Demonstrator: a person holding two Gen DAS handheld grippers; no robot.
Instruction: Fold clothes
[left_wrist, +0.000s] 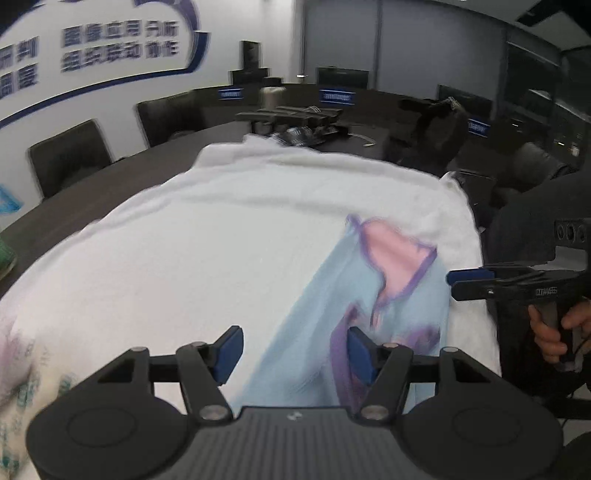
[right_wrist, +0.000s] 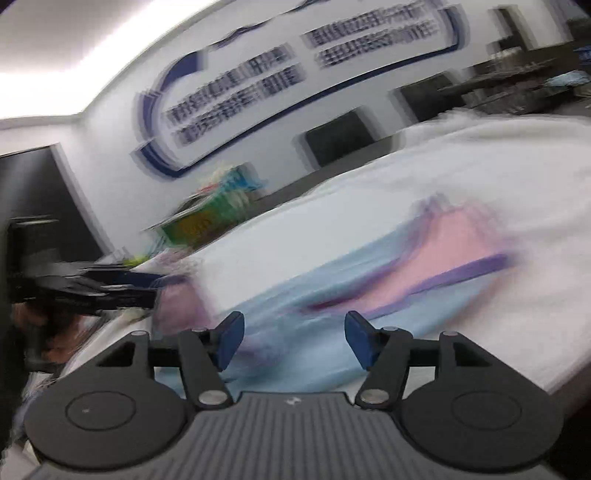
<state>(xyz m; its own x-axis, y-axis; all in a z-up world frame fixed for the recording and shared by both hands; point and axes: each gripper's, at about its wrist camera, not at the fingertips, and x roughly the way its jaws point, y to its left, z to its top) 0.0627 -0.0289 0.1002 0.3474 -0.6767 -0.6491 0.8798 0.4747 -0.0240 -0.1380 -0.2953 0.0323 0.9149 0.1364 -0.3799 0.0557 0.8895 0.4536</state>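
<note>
A light blue garment with pink and purple trim lies on a white cloth that covers the table. My left gripper is open, hovering just above the garment's near end. The right gripper also shows in this view at the right, side-on, beside the garment's edge. In the right wrist view the same garment lies ahead, blurred by motion, and my right gripper is open over its near edge. The left gripper shows at the left there.
A dark conference table extends beyond the cloth, with black chairs along the wall. Dark equipment and bags sit at the far end. A colourful pile lies at the table's left. Another patterned garment lies at the near left.
</note>
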